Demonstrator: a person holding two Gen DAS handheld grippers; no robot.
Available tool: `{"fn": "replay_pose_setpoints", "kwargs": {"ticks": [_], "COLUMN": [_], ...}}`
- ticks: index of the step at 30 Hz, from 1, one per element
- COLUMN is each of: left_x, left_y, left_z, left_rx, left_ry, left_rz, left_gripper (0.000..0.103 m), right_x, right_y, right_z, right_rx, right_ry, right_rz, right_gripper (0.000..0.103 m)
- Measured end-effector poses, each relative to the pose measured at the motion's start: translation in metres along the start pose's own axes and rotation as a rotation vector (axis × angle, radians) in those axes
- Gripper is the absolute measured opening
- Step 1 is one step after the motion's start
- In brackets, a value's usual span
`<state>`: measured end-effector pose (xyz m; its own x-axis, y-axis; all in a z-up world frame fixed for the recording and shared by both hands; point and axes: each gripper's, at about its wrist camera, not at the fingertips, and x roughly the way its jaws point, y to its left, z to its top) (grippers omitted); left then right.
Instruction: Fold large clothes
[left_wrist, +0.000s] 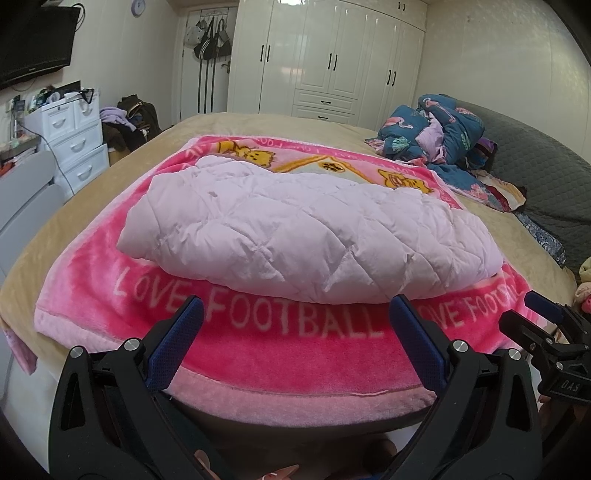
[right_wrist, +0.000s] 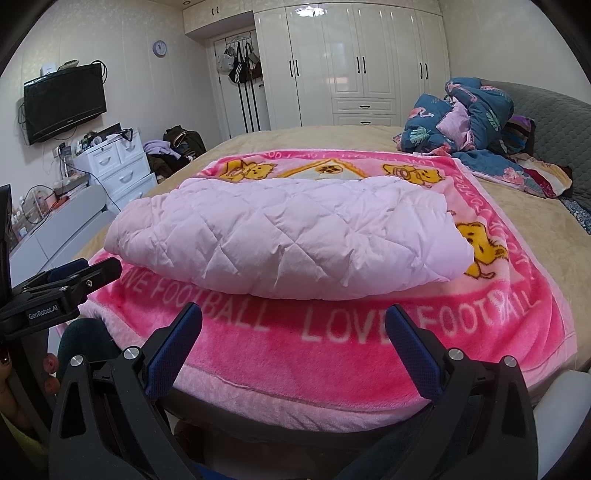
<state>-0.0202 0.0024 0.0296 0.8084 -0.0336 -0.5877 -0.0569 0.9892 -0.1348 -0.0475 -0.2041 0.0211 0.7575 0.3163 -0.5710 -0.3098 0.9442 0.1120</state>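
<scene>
Pale lilac quilted padded coat (left_wrist: 295, 229) lies folded in a bundle on the pink plush "LOVE FOOTBALL" blanket (left_wrist: 288, 354) spread over the tan bed (left_wrist: 110, 177). My left gripper (left_wrist: 297, 306) and right gripper (right_wrist: 293, 314) both hover near the blanket's front edge, jaws spread wide, holding nothing, clear of the coat.

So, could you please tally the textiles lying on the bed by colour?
Pale lilac quilted garment: 1
Pink football blanket: 1
Dark blue flamingo-print bedding, crumpled: 1
Total: 3
</scene>
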Motion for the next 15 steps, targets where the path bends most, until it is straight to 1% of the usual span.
{"fn": "replay_pose_setpoints", "kwargs": {"ticks": [15], "left_x": [-0.0009], "left_y": [0.0001], "left_z": [0.0], "left_rx": [0.001], "left_ry": [-0.002], "left_rz": [-0.003], "left_gripper": [0.094], "right_x": [-0.0001], "right_y": [0.0], "right_z": [-0.0002], "right_rx": [-0.001], "right_ry": [0.001], "right_rz": [-0.002], "right_gripper": [0.099]}}
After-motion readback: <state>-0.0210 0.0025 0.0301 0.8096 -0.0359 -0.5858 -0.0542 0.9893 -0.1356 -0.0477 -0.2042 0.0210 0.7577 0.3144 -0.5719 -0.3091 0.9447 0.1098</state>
